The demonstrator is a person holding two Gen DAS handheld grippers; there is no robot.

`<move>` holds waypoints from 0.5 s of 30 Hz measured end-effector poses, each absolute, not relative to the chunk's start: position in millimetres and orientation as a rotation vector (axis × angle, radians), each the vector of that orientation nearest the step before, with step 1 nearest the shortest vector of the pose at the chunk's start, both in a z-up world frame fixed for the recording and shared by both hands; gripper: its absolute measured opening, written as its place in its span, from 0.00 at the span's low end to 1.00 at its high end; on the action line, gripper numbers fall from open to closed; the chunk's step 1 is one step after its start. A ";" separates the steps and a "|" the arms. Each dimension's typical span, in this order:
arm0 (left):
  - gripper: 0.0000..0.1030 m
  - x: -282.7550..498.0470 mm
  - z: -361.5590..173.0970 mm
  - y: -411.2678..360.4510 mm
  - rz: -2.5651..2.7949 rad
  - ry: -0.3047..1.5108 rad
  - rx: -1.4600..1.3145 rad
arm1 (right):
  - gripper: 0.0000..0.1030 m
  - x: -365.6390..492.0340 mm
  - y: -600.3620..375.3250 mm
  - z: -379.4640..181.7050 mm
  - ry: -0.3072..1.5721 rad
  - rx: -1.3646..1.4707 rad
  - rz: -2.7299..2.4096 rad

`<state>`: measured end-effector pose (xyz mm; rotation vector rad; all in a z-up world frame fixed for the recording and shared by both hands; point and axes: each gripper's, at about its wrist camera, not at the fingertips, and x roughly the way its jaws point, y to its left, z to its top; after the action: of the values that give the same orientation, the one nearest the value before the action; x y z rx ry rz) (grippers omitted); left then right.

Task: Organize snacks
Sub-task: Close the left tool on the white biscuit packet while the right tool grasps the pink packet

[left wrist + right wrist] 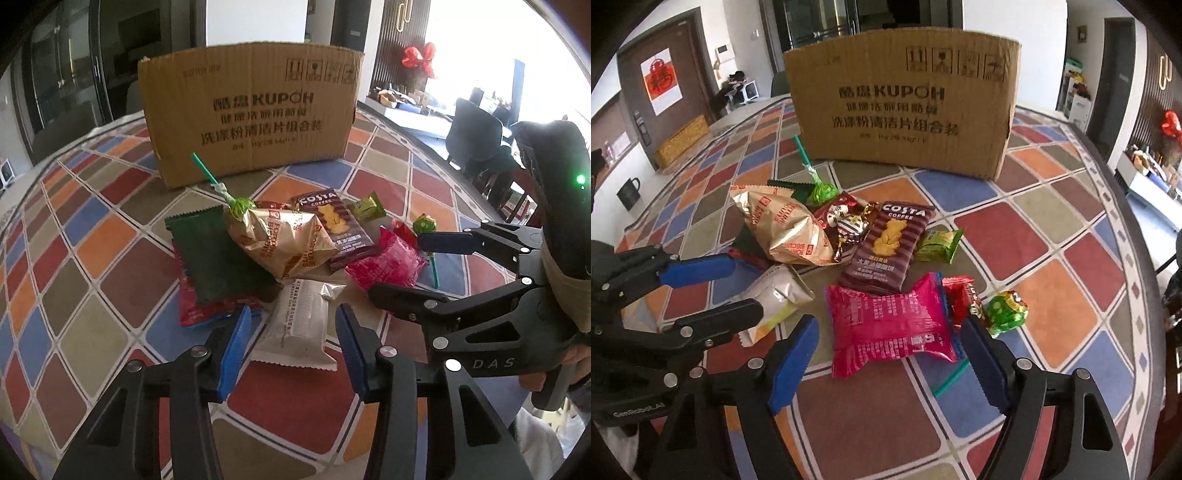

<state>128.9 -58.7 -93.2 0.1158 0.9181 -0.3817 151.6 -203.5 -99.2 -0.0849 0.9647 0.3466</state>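
A pile of snacks lies on the chequered tablecloth (92, 236) in front of a brown cardboard box (251, 110), which also shows in the right wrist view (905, 99). My left gripper (293, 325) is open, its jaws on either side of a white packet (299, 325). My right gripper (890, 343) is open around a pink packet (890, 325). The pile holds a gold biscuit bag (280, 240), a Costa packet (886, 247), a dark green packet (218, 254), a small green packet (938, 243) and green lollipops (1008, 310).
A red packet (195, 310) lies under the dark green one. A small red sweet (960, 295) lies beside the pink packet. A dark mug (628, 192) stands at the table's far left edge. Chairs (476, 125) and a counter stand beyond the table on the right.
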 end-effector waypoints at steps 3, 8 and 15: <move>0.45 132.4 -96.7 -60.0 -0.382 0.934 0.110 | 0.77 155.2 -203.5 -101.9 0.975 -0.084 0.347; 0.40 137.4 -102.5 -60.3 -0.382 0.958 0.099 | 0.75 160.4 -202.7 -106.1 0.985 -0.083 0.351; 0.32 142.4 -108.3 -60.4 -0.399 0.984 0.057 | 0.69 161.9 -202.0 -108.5 0.989 -0.075 0.350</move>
<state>142.4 -60.4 -108.3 0.0568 0.9844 -0.3990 161.9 -202.0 -108.5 -0.0745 0.9890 0.3503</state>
